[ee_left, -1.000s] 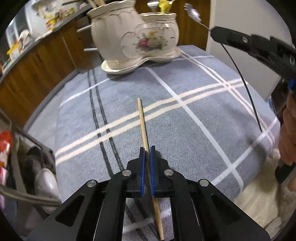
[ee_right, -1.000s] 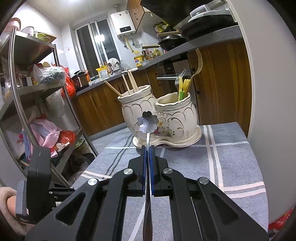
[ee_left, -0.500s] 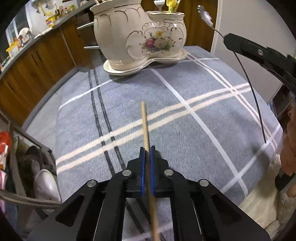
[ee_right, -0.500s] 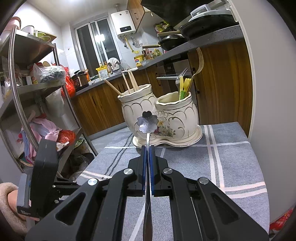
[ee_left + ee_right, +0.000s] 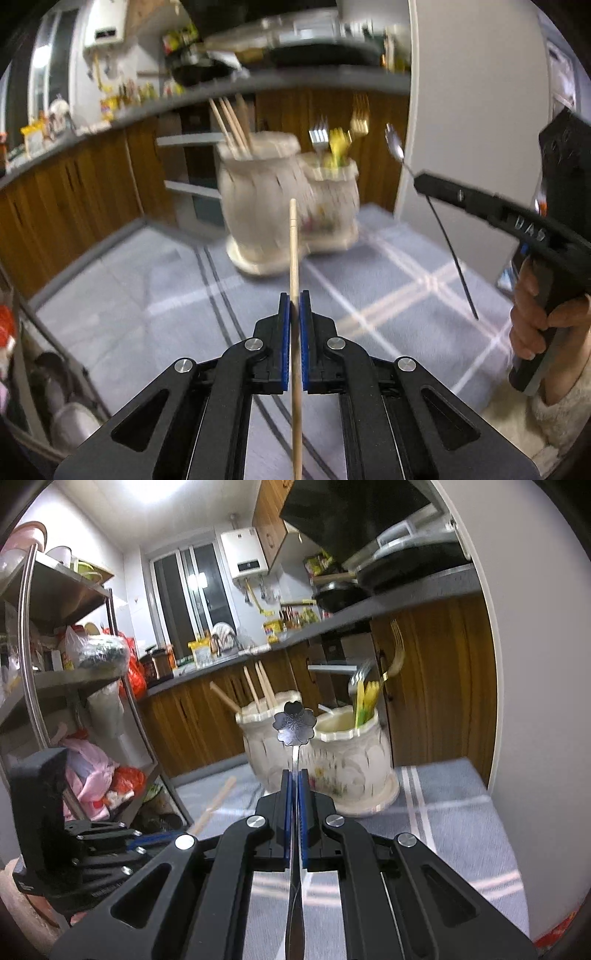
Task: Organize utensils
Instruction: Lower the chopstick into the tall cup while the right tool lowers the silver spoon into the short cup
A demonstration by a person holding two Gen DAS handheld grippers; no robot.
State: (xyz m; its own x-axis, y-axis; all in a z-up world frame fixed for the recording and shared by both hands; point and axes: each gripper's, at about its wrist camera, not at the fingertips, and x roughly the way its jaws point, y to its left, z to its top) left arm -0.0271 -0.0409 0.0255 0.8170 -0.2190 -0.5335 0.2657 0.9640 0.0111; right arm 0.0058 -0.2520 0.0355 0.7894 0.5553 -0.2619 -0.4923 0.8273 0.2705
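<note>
Both raised, the left hand-held gripper (image 5: 294,302) clamps a chopstick (image 5: 293,251), the right hand-held gripper (image 5: 294,779) a spoon (image 5: 294,723).

Chopsticks (image 5: 232,127) in holder's (image 5: 258,206) left compartment, forks (image 5: 338,134) in right, on tablecloth (image 5: 147,314).

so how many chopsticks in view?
4: one chopstick clamped in the left tool, three standing in the taller ceramic holder pot. More may sit hidden inside; the frame is blurred.

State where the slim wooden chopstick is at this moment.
In the left wrist view the slim wooden chopstick is clamped in the left gripper, raised off the grey plaid cloth, its tip before the cream ceramic holder.
</note>
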